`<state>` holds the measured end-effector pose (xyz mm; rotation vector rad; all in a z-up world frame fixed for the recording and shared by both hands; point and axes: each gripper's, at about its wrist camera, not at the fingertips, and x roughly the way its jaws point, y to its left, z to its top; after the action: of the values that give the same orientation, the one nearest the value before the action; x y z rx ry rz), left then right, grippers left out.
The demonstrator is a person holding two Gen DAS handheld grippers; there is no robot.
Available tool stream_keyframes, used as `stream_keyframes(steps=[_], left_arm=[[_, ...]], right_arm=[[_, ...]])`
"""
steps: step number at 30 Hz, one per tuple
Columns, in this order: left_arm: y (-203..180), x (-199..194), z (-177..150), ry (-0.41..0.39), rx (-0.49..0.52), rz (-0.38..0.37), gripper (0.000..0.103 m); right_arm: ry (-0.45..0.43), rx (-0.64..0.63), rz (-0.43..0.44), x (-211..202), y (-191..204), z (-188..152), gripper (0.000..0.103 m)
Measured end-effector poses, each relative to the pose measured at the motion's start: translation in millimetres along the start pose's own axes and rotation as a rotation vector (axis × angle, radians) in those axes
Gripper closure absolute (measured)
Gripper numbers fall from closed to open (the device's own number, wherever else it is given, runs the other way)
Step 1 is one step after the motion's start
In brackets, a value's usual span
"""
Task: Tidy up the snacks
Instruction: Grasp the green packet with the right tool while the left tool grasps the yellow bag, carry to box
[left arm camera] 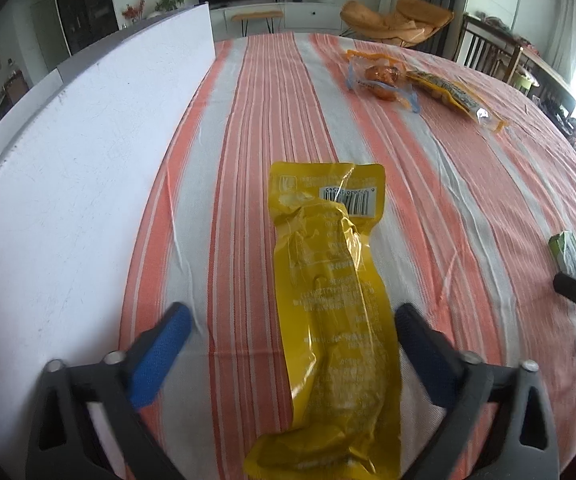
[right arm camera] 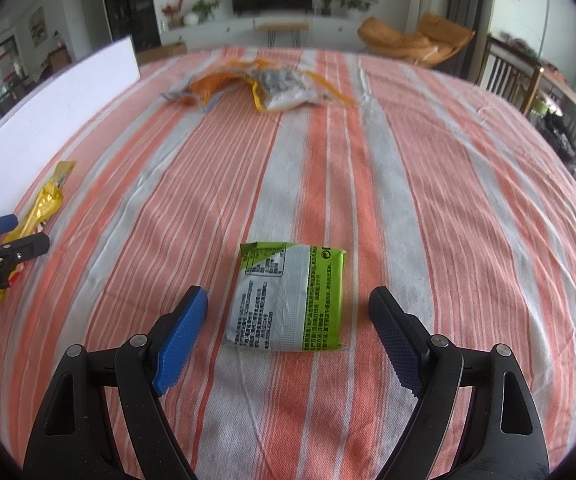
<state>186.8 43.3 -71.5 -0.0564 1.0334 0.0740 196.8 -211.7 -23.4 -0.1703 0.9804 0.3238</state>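
Note:
A long yellow snack packet (left arm camera: 328, 304) lies lengthwise on the striped tablecloth (left arm camera: 468, 184), between the fingers of my left gripper (left arm camera: 293, 312). The gripper is open: its right pad is close to the packet's edge and its left pad stands well apart. A flat green and white packet (right arm camera: 288, 300) lies between the fingers of my right gripper (right arm camera: 288, 294), which is also open, with cloth showing on both sides. The right wrist view shows the left gripper (right arm camera: 28, 231) astride the yellow packet (right arm camera: 44, 204) at far left. The left wrist view shows the green packet (left arm camera: 568, 256) at far right.
A white board (left arm camera: 68, 160) stands upright along the table's left side. At the far end lie a clear bag with orange contents (left arm camera: 380, 76) and a long yellow-edged packet (left arm camera: 452, 96). Wooden chairs (right arm camera: 528, 76) stand beyond the right edge.

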Motion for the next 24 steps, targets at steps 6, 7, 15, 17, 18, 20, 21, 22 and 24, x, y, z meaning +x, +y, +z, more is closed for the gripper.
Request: stream_keyframes(steps=[6,7,15,17,18,20,21,22,24], left_arm=[[-2,-20,-9,-0.024,-0.063,-0.138,0.063],[2,-25,-13,-0.027,-0.110,-0.187,0.063],[49,-116,5,-0.203,-0.308,-0.445,0.062],[79,-140,19,-0.262,-0.333,-0.412,0.062],[93,-148,22,-0.283,-0.345,-0.385,0.062],[134,-161,26,-0.316,-0.387,-0.284,0.061],[154,-163,25,-0.316,-0.418,-0.224,0.061],[169,-164,24,-0.314,-0.438,-0.175,0.060],[202,-163,15,-0.301,-0.475,-0.013,0.057]], right_arm=[[0.118,0.021,0.007,-6,-1,9,0.052],[0.114,0.039,0.026,-8,-2,6,0.052],[-0.030,0.140,0.255,-60,35,18,0.051],[-0.078,0.107,0.327,-77,64,44,0.051],[-0.098,0.082,0.375,-86,83,58,0.051],[-0.124,0.027,0.456,-100,121,82,0.051],[-0.136,-0.010,0.507,-108,147,95,0.051],[-0.146,-0.047,0.559,-114,174,107,0.051],[-0.146,-0.106,0.644,-120,223,124,0.050]])
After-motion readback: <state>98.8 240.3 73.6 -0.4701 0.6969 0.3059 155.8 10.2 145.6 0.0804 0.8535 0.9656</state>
